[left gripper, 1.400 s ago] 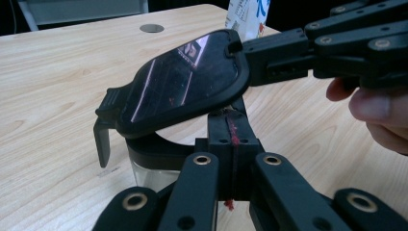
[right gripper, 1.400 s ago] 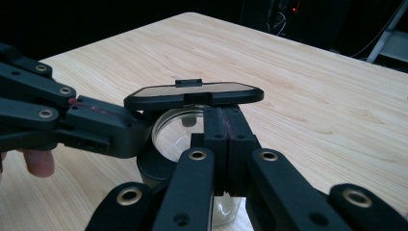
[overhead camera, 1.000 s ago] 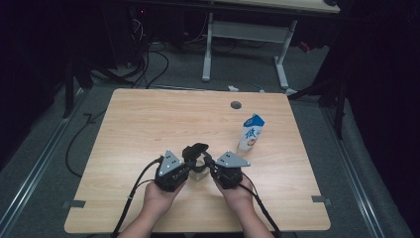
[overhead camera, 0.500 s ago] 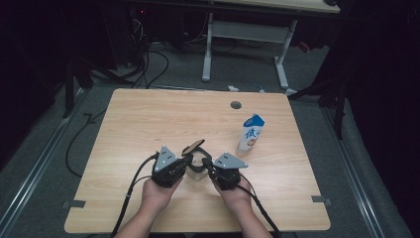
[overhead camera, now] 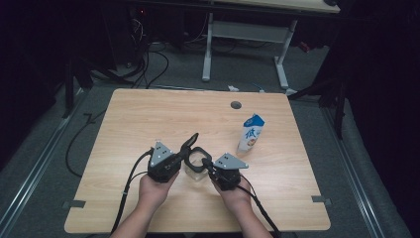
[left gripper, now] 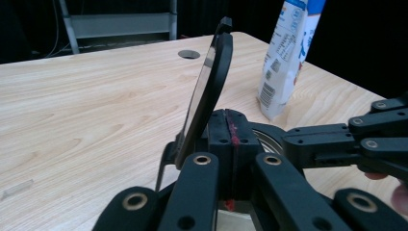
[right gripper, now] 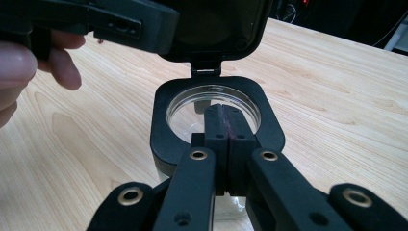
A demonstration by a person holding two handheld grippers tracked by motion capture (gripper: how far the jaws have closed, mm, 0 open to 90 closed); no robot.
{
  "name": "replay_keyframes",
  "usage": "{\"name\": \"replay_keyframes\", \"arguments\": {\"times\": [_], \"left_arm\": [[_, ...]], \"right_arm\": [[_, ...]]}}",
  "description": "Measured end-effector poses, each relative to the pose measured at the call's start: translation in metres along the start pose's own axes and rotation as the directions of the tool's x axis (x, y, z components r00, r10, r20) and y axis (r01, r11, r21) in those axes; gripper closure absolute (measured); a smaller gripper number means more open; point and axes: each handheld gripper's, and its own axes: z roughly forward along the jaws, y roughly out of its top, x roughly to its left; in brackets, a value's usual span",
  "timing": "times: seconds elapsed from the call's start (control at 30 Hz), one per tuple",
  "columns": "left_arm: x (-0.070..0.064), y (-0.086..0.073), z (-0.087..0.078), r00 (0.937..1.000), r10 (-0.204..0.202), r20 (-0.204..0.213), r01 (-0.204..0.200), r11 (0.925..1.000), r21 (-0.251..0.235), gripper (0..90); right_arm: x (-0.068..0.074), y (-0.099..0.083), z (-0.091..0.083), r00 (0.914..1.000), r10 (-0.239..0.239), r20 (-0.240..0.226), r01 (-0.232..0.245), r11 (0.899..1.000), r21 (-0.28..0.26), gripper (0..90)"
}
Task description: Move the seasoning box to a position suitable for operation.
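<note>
My container stands upright, hinged lid tilted up-left; both grippers, left and right, look closed on its rim, on a wooden table.

Wooden table with jar (lid open), milk carton.

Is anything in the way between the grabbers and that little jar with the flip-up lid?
Nothing visible. Both grippers are already at the jar: the left gripper beside its raised lid, the right gripper with jaws together over the rim.
</note>
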Motion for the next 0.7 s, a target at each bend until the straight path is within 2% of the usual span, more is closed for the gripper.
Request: {"name": "replay_keyframes", "arguments": {"times": [0.43,0.7], "left_arm": [[0.01,0.002,0.001,0.9992,-0.015,-0.037,0.015,0.9999,0.003,90.0],[0.012,0.002,0.002,0.9986,-0.018,-0.05,0.018,0.9998,0.006,90.0]], "right_arm": [[-0.001,-0.001,0.0,1.0,0.001,-0.009,-0.001,1.0,-0.007,90.0],[-0.001,-0.001,0.0,0.9999,-0.002,-0.011,0.002,1.0,-0.007,90.0]]}}
